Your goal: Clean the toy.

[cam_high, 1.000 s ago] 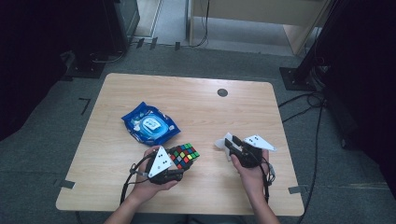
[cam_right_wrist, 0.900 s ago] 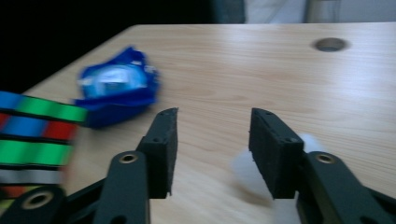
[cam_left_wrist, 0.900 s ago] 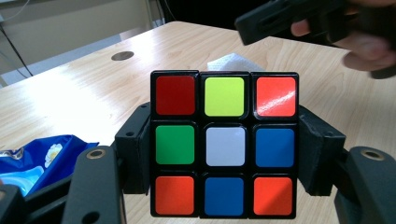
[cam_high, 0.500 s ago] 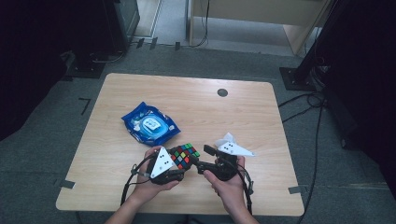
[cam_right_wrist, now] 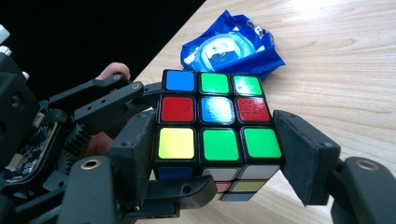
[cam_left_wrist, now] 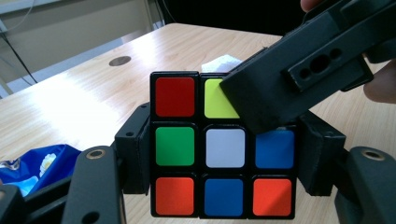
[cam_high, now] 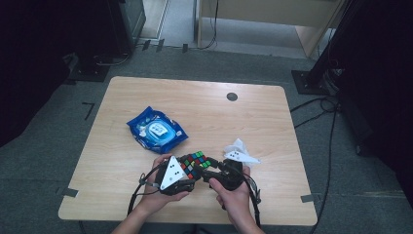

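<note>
The black-bodied puzzle cube with coloured square stickers [cam_high: 196, 163] sat near the table's front edge, at about 6 o'clock of the light wooden table [cam_high: 195, 107], held just above its top between both hands. In the left gripper view the cube [cam_left_wrist: 224, 149] was clamped at its middle layer by the left gripper [cam_left_wrist: 224, 158], jaw pads pressed on both side faces; face shown had red and yellow on top, green-white-blue in the middle, orange-blue-orange at the bottom. The left gripper [cam_high: 187, 171] came in from 7 o'clock of the cube. The right gripper [cam_high: 208, 171] came in from 4 o'clock. In the right gripper view its jaws [cam_right_wrist: 219, 154] straddled the cube's [cam_right_wrist: 212, 114] near row; they had just been closing, left pad about touching, right pad with a slim gap, so fingers apart, not yet gripping. One right jaw crossed the cube's top-right corner in the left gripper view.

Crumpled white tissue [cam_high: 237, 147] lay at 2 o'clock of the cube, near. Blue plastic wet-wipe pack [cam_high: 157, 130] lay at 10 o'clock, apart. Small dark round grommet [cam_high: 232, 96] sat at 12 o'clock, well apart, by the far edge.
</note>
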A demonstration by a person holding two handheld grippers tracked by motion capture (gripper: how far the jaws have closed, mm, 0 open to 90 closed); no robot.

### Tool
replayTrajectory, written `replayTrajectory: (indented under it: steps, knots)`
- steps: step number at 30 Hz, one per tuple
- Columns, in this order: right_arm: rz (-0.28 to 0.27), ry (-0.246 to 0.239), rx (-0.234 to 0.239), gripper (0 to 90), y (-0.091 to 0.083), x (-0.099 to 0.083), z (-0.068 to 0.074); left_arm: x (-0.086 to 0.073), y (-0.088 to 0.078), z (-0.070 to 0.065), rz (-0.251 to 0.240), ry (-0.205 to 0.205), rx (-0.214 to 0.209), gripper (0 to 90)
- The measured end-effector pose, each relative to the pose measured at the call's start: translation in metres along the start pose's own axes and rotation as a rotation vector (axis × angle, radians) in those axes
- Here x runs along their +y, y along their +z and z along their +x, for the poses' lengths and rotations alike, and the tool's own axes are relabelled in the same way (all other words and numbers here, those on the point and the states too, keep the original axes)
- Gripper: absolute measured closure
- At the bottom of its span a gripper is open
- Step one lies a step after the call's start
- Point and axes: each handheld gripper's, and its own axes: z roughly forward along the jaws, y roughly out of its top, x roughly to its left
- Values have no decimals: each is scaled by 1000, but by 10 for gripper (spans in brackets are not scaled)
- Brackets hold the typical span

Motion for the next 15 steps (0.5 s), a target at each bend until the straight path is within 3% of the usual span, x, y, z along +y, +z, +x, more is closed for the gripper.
replayTrajectory:
  steps: [6,8,15]
  knots:
    - [12,-8,-5,348,-1,1,-1,0,2,1,13,-2,-14,340]
    - [12,-16,-5,349,-2,2,-2,-1,1,3,11,-6,-37,335]
    - [-23,-46,-37,350,-14,12,-5,-4,0,4,23,47,-78,262]
